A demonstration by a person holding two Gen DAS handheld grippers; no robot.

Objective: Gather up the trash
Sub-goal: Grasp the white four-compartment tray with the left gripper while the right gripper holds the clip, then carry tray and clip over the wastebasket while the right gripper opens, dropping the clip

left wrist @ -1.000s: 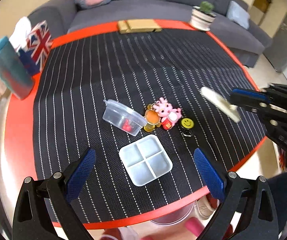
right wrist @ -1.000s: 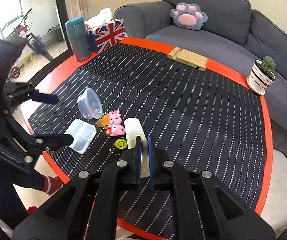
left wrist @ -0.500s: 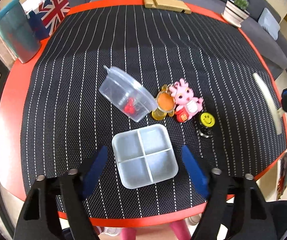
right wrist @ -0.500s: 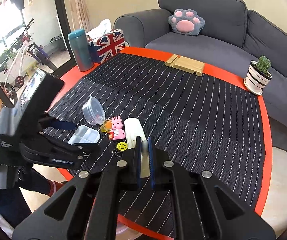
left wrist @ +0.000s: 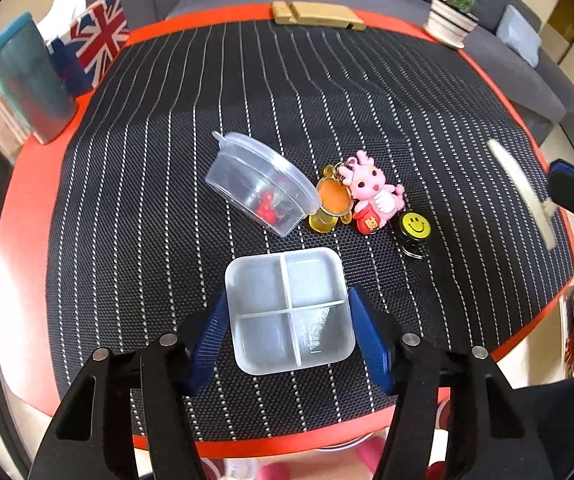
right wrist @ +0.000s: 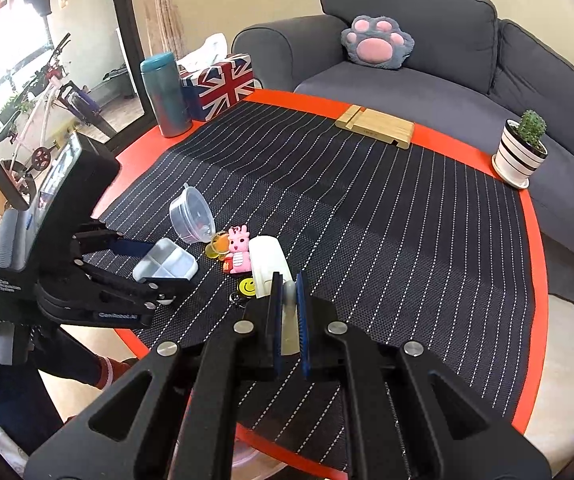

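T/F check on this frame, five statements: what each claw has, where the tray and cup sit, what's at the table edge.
1. The four-compartment tray lies between the left claw's fingers. True; its jaws are closing around it.
2. The right claw is empty. False: it is shut on a flat white piece.
3. The clear lidded cup stands upright. False: it lies tipped on its side, with something red inside.
4. The smiley badge lies next to the pink dragon charm. True.
5. The potted cactus stands mid-mat. False: it stands at the table's edge, off the striped mat.
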